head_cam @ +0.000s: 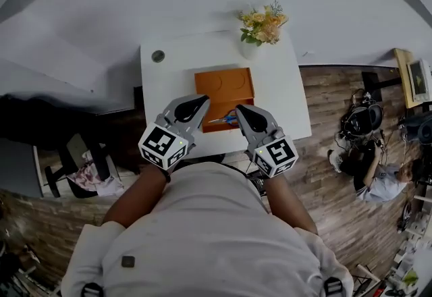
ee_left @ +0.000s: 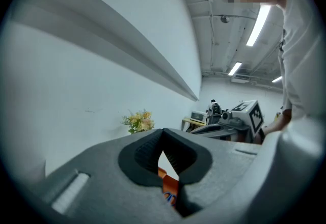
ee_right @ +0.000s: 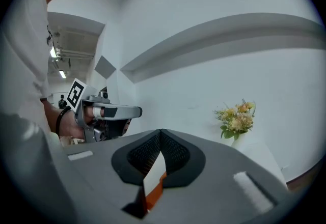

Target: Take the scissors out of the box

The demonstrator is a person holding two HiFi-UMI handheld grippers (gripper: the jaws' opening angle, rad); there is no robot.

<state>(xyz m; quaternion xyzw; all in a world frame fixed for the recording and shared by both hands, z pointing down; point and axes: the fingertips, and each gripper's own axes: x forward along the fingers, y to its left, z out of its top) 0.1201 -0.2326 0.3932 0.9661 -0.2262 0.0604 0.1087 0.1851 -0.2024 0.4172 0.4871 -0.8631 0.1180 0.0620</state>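
An orange box lies in the middle of a white table. Blue-handled scissors rest in it at its near edge. My left gripper hovers over the box's near left corner and my right gripper over its near right part, with the scissors between the two tips. Both are shut with nothing held. In the left gripper view, the left gripper shows the orange box and a bit of blue scissors through the gap under its tips. In the right gripper view, the right gripper shows the box.
A vase of yellow flowers stands at the table's far right corner, and a small round disc lies at the far left. A chair stands to the left on the floor. A person sits among equipment at the right.
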